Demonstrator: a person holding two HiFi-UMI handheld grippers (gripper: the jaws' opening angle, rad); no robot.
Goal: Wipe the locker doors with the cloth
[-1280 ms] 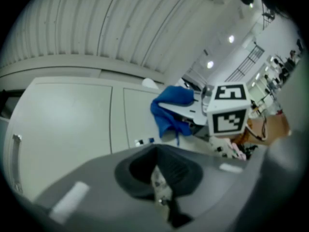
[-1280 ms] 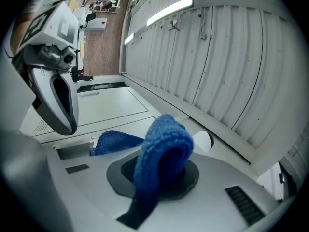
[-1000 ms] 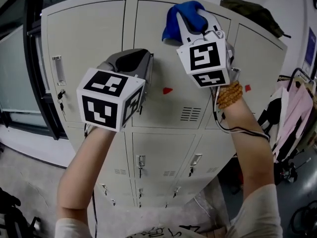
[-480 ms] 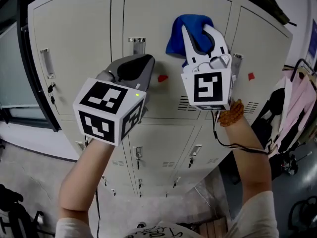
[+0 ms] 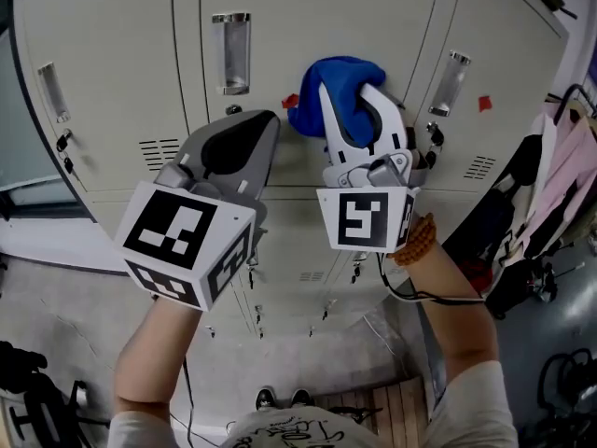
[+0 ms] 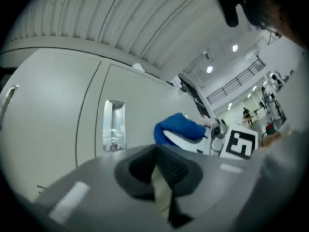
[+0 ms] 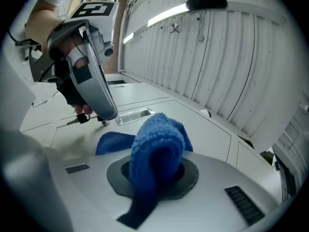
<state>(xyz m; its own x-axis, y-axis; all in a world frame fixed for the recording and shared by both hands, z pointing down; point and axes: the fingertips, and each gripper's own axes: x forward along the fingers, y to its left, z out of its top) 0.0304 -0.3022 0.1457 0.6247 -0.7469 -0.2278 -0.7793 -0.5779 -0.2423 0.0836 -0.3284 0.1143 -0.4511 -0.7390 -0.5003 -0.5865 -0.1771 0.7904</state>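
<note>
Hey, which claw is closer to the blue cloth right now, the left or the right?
Right. The right claw is shut on the blue cloth; the left claw is off to the cloth's left, apart from it, holding nothing.

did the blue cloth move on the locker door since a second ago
Yes. The blue cloth, gripped by the right gripper, has come down the door: it was well above the red tag, now level with it.

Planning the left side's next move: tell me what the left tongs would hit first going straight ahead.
Probably the bare locker door panel, between the recessed handle and the blue cloth held in the right tongs. The gap to it is hard to judge.
</note>
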